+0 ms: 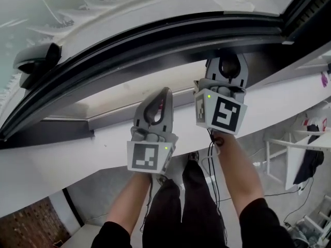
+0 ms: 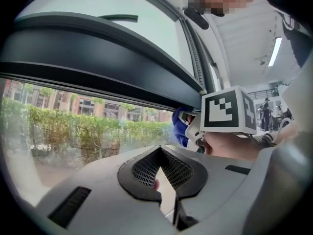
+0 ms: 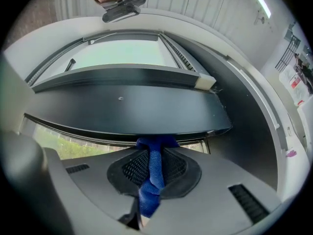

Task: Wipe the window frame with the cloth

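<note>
Nearest us, two bare forearms (image 1: 129,200) reach up from dark sleeves (image 1: 258,221), each hand holding a gripper. Black cables (image 1: 211,161) hang from the grippers between the arms, over the person's dark trousers (image 1: 181,211).

The left gripper (image 2: 159,150) has its jaws closed tip to tip and holds nothing; through the small gap behind the tips we see mostly a pale surface. Its tips reach the white sill (image 1: 77,151), short of the dark frame.

The right gripper (image 3: 155,153), just beside it and further forward, has its jaws closed on the blue cloth (image 3: 154,173). The cloth runs as a folded strip between the pads and bunches past the tips. That bunch touches the lower edge of the dark window frame (image 3: 127,109), with glass (image 2: 39,146) showing just below it. In the left gripper view we see the cloth just beyond the right gripper's marker cube (image 2: 227,109).

To the left, well apart from both grippers, a dark rounded fitting (image 1: 36,61) sits on the frame, whose edge lies open as far as that fitting. To the right the frame ends at a pale end cap (image 3: 205,82), and a dark upright member (image 1: 307,4) closes that side.

Through the glass we see a green hedge (image 2: 73,126) and buildings (image 2: 73,101). White furniture (image 1: 289,154) stands on the floor at lower right.
</note>
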The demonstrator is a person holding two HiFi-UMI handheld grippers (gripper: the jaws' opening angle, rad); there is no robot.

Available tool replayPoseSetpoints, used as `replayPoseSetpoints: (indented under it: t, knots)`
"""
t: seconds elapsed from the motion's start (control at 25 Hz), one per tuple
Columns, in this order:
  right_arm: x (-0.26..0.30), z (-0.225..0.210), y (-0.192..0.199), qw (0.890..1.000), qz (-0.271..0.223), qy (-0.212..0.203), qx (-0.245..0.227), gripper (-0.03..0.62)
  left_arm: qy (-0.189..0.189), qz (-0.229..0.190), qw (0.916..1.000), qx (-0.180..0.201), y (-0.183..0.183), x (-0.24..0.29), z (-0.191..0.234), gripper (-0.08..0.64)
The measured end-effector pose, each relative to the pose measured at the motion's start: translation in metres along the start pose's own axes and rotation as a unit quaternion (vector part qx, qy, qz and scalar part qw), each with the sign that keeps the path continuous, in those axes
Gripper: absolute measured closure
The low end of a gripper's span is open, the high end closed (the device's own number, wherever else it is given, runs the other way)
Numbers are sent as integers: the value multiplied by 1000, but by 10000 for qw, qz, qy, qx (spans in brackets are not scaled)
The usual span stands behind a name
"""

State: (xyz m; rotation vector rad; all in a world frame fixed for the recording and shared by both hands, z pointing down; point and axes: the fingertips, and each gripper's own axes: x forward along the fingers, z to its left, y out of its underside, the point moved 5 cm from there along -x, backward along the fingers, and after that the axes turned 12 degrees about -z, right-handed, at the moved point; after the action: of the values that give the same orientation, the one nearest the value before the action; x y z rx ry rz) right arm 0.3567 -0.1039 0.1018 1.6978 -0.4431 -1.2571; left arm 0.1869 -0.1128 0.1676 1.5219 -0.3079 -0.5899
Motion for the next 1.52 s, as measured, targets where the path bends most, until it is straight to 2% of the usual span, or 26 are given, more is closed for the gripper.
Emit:
replayPoseSetpoints:
  t: [0.64, 0.88, 1.12, 1.52]
  knots:
    - [-13, 71, -9, 9938, 304, -1065, 7, 569, -778, -277, 9961, 321, -27, -27, 36, 555]
    - [-16, 96, -12, 9902, 289, -1368, 18, 569, -1051, -305, 9936, 283, -30, -34, 52, 555]
    - [-20, 125, -12, 9861, 320, -1614, 245, 569, -1351, -368, 9892, 424, -32, -38, 69, 555]
    - [-26, 172, -13, 9745, 413, -2184, 300, 569, -1845, -424, 9807, 490, -44, -73, 106, 555]
